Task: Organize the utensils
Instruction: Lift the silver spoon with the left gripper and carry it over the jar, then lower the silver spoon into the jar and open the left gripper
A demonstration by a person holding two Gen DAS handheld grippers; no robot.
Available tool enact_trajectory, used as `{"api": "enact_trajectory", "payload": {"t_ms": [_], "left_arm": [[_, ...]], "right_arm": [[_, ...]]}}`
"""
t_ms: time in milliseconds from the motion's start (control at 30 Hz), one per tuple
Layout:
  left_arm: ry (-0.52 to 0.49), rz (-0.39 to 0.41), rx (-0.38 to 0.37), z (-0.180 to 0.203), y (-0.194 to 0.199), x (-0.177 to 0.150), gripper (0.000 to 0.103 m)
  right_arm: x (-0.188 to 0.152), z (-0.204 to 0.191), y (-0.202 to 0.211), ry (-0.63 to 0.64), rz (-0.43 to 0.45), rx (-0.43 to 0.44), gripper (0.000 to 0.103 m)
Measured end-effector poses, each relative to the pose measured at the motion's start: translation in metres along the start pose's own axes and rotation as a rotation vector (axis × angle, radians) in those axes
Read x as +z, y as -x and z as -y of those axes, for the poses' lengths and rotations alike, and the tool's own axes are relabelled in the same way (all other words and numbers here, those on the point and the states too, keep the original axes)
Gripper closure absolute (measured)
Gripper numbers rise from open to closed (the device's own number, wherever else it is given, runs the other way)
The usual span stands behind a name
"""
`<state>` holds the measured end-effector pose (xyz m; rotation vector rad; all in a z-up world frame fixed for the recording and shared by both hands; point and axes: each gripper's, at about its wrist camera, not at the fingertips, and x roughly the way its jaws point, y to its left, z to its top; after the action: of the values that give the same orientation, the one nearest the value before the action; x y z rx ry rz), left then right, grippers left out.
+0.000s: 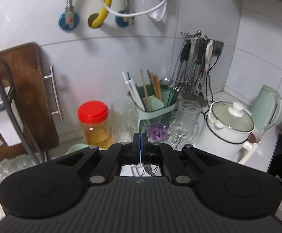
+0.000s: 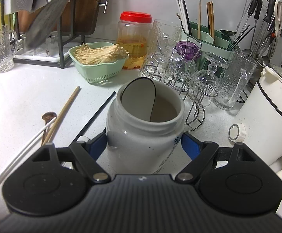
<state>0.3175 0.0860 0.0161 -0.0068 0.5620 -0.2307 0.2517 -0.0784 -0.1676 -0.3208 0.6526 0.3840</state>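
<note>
One white jar [image 2: 144, 128] in right jaws; left jaws clenched; three loose chopsticks [image 2: 63, 112].

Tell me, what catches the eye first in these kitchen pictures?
The open white jar dominates the right view, clamped between the right tool's blue pads. Behind it a red-lidded jar stands beside a green basket of enoki mushrooms. Loose chopsticks lie on the counter, left of the white jar.
</note>
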Motion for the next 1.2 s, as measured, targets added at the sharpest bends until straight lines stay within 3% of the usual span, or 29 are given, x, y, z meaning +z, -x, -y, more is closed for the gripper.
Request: {"api": "enact_trajectory", "payload": {"t_ms": [367,733,1000,1200], "left_arm": [[-0.057,0.011,-0.013,0.021,-0.039,0.008,0.102],[-0.159,-0.035,0.001,0.050,-0.092,-0.007,0.102],[-0.191,-0.063,0.009,0.057,-0.099,-0.022,0.102],[-0.167,-0.121,-0.027,0.056,-0.086,-0.033,0.102]], "right_arm": [[0.002,-0.005,-0.001,0.023,0.006,0.015,0.017],[0.002,-0.005,-0.001,0.028,0.011,0.019,0.017],[0.002,-0.005,-0.001,0.028,0.013,0.019,0.017],[0.001,-0.005,-0.001,0.027,0.015,0.020,0.017]]}}
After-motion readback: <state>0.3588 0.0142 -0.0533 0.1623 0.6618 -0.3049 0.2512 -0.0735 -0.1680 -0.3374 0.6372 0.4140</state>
